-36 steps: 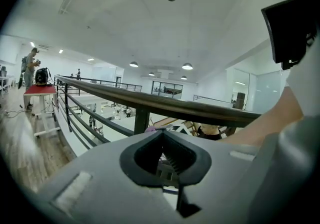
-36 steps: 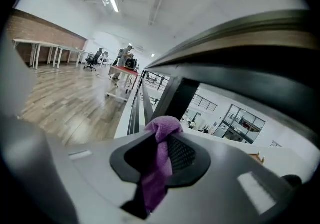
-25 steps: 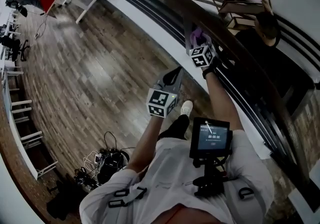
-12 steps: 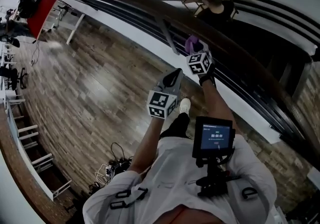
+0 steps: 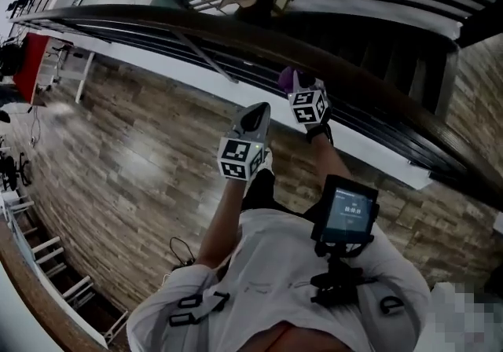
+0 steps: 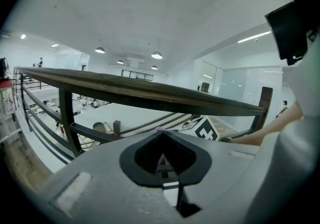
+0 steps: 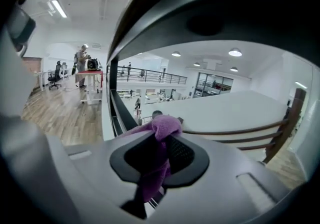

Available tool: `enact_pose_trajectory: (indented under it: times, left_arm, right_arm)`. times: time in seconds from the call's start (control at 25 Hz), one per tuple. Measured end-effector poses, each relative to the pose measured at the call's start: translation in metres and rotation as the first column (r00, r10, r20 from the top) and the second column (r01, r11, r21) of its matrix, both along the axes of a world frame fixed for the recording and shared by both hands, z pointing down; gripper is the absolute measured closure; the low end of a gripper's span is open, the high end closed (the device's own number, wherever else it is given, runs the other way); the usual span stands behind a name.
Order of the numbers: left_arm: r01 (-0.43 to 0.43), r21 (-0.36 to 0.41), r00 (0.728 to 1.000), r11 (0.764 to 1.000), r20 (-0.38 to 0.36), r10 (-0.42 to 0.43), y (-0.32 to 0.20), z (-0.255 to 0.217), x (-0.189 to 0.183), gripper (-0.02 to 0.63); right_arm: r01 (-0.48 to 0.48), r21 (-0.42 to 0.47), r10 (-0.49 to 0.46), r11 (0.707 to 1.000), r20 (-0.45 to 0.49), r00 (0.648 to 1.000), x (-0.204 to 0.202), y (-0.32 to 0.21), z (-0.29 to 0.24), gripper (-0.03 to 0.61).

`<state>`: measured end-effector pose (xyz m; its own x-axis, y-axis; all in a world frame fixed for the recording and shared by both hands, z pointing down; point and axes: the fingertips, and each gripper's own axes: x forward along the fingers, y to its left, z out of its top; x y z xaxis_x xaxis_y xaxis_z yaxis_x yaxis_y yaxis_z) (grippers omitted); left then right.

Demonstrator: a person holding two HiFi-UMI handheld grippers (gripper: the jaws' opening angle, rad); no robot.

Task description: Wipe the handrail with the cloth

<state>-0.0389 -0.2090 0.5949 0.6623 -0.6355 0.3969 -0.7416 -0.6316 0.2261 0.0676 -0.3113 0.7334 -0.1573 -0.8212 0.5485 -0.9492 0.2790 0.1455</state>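
right gripper (image 7: 161, 140) clenched on a purple cloth (image 7: 169, 124) held up beside the dark wooden handrail (image 5: 196, 19), left gripper (image 6: 163, 135) closed and empty; the cloth looks soft, light and limp, best pinched at a bunched fold

Nothing here can be read for certain. The small screen (image 5: 346, 215) strapped to the person's chest shows a row of pale digits, too small to make out. The two marker cubes (image 5: 240, 159) (image 5: 308, 107) carry only black-and-white square patterns.
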Motion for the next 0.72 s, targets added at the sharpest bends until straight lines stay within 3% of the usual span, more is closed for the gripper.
enact_pose_trajectory:
  times: [0.24, 0.48, 0.72]
  left_arm:
    - [-0.184, -0.024, 0.983, 0.983, -0.008, 0.184, 0.037, 0.014, 0.105, 0.612]
    - [-0.364, -0.041, 0.931, 0.930, -0.016, 0.364, 0.071, 0.019, 0.194, 0.612]
    - [-0.477, -0.038, 0.879, 0.878, -0.018, 0.477, 0.110, 0.025, 0.272, 0.612]
  right_arm:
    - [-0.150, -0.003, 0.150, 0.989, -0.028, 0.988, 0.119, 0.055, 0.001, 0.526]
    - [-0.313, -0.009, 0.312, 0.950, -0.069, 0.948, 0.223, 0.108, 0.001, 0.526]
    - [-0.429, 0.005, 0.427, 0.904, -0.090, 0.900, 0.314, 0.171, 0.000, 0.526]
